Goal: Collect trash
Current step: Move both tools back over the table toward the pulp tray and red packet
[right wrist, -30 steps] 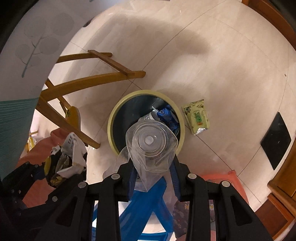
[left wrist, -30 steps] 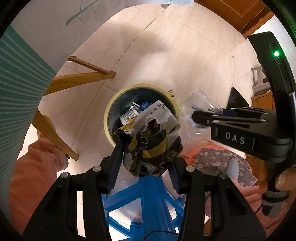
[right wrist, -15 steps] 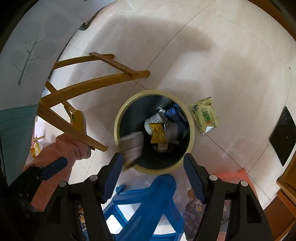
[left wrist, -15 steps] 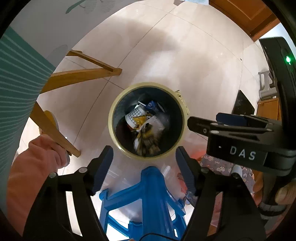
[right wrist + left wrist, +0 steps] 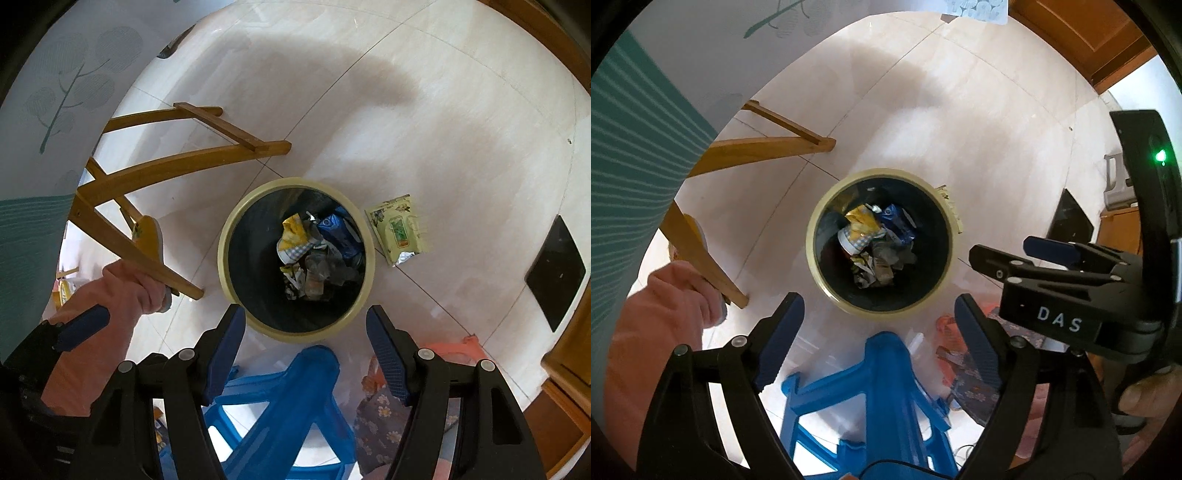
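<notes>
Fingers of left gripper (image 5: 875,317) opening, right gripper (image 5: 304,328) spread, both empty above bin (image 5: 236,225).

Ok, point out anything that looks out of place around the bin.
One piece of trash missed: a green and yellow wrapper lies flat on the floor, just outside the bin on its right in the right wrist view. Everything else is inside.

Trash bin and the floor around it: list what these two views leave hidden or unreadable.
- Bin bottom, both views: the piled trash covers it.
- Green packet beside the bin: clear in the right wrist view; in the left wrist view the rim hides all but an edge. Its print is too small to read.
- Blue stool: cut off by the lower edge and gripper fingers.
- Wooden chair: only the legs show; the seat is out of frame.
</notes>
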A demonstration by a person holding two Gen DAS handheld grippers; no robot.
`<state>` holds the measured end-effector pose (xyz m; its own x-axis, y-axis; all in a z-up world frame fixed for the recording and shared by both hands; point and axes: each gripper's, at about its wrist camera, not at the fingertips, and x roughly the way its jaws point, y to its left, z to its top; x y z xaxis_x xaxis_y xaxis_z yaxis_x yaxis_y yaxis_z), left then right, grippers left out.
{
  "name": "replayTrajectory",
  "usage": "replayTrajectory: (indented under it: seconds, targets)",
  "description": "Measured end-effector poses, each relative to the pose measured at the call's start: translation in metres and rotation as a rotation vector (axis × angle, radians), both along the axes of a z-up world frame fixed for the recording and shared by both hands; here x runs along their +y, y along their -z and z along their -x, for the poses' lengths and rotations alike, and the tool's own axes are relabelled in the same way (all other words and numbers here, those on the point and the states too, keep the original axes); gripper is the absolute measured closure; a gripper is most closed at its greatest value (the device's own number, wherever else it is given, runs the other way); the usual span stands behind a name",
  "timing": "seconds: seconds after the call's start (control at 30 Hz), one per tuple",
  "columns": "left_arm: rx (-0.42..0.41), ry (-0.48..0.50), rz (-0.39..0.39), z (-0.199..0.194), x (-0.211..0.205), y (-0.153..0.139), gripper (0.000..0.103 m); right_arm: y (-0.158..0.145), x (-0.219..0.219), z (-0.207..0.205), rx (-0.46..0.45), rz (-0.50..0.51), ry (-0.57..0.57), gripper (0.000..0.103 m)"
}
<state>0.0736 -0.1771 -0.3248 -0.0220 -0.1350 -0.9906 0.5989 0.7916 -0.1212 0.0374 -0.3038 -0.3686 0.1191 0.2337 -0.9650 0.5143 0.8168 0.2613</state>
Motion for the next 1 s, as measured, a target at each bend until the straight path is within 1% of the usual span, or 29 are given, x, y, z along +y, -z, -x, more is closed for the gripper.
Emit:
replayTrajectory:
  seconds: [0.17,0.33,0.4,0.43,0.5,0.63,0.7,0.77,0.83,0.87,0.93,1.0]
  targets:
    - [0.015,0.001,0.021,0.009,0.004,-0.014,0.022,-0.018,0.002,0.007,0.01,0.028,-0.009,0.034]
    - [0.047,0.014,0.042,0.016,0.009,-0.04,0.022,-0.048,0.002,0.014,0.078,0.079,-0.024,0.034]
    - [0.076,0.044,0.058,0.023,0.01,-0.056,0.022,-0.065,0.001,0.019,0.098,0.087,-0.028,0.034]
    - [0.078,0.055,0.061,0.025,0.011,-0.063,0.022,-0.074,0.002,0.022,0.104,0.093,-0.033,0.034]
    - [0.081,0.108,0.075,0.034,0.012,-0.083,0.022,-0.095,0.003,0.027,0.106,0.108,-0.047,0.034]
    - [0.057,0.223,0.113,0.051,0.016,-0.128,0.022,-0.143,0.006,0.037,0.061,0.116,-0.055,0.034]
    - [0.006,0.287,0.143,0.059,0.022,-0.159,0.022,-0.168,0.008,0.039,0.03,0.127,-0.054,0.034]
    - [-0.042,0.321,0.164,0.06,0.028,-0.185,0.022,-0.193,0.01,0.039,0.0,0.126,-0.051,0.034]
    - [-0.066,0.329,0.181,0.057,0.034,-0.206,0.022,-0.218,0.013,0.036,-0.033,0.12,-0.049,0.034]
    - [-0.076,0.323,0.198,0.052,0.041,-0.221,0.022,-0.231,0.017,0.033,-0.052,0.128,-0.056,0.034]
    - [-0.088,0.307,0.214,0.043,0.052,-0.239,0.022,-0.259,0.024,0.025,-0.091,0.146,-0.082,0.034]
    - [-0.114,0.28,0.229,0.028,0.067,-0.264,0.022,-0.287,0.031,0.015,-0.134,0.153,-0.102,0.034]
